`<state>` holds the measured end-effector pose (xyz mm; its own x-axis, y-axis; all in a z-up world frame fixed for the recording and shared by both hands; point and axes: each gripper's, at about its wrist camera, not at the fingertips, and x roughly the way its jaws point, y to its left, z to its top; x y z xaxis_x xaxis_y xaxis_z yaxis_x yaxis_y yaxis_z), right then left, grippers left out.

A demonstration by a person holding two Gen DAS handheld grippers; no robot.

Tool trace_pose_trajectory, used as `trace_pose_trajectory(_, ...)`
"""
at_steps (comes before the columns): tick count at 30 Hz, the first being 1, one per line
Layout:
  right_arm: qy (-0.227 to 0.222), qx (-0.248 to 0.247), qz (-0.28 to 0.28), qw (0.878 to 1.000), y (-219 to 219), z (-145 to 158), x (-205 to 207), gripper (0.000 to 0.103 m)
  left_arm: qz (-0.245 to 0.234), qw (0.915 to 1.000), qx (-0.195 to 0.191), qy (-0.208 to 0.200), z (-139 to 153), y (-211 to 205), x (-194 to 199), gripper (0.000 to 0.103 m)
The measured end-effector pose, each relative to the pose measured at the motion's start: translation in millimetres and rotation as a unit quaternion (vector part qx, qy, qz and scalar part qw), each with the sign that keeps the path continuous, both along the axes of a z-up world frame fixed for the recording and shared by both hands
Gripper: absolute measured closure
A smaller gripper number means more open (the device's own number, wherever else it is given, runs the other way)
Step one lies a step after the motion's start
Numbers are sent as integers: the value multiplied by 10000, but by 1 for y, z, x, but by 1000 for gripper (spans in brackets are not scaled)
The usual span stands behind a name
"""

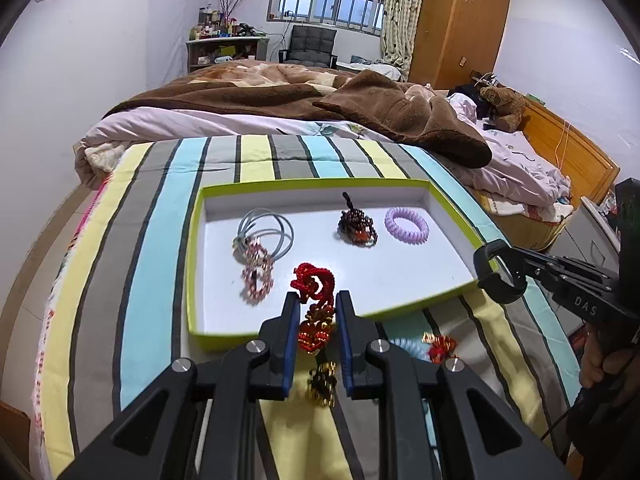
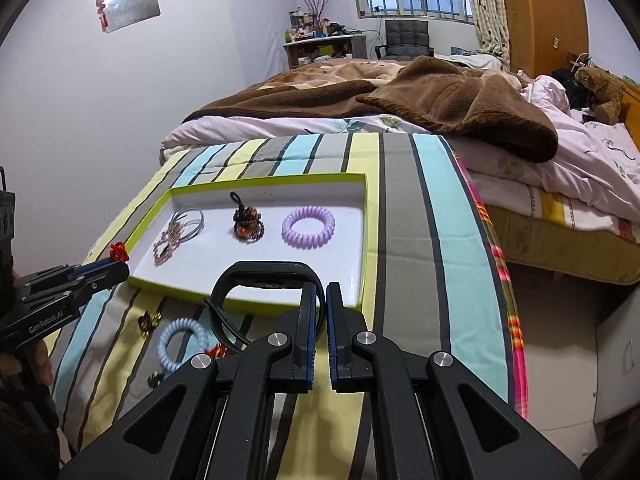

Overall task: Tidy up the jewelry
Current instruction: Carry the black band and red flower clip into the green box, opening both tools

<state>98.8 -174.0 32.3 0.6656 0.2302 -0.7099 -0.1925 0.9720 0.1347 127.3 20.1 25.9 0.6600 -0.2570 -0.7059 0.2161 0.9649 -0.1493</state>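
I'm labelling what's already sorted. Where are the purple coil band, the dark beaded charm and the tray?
purple coil band (image 2: 308, 227), right wrist view, on its near coils.
dark beaded charm (image 2: 248, 224), right wrist view, on its beaded body.
tray (image 1: 280, 185), left wrist view, on its far green rim.

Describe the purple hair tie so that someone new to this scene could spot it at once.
On the striped blanket lies a shallow white tray with a green rim. The purple coil hair tie lies flat at the tray's right end, beside a dark beaded charm; nothing else there is purple.
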Motion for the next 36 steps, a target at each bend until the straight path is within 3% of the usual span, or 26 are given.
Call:
trace_pose_trajectory(10, 185, -129, -44, 9997, 10, -8, 43, 98, -75, 9998, -63, 191, -8, -4, 38, 84)
trace_pose_trajectory(22, 577, -527, 298, 9965, 34, -33, 75, 98, -159, 9986, 80, 496, -30, -14, 65, 84)
trace_pose_trajectory(36, 529, -998, 101, 9936, 36, -42, 99, 98, 43, 9983, 32, 575, -39, -9, 81, 84)
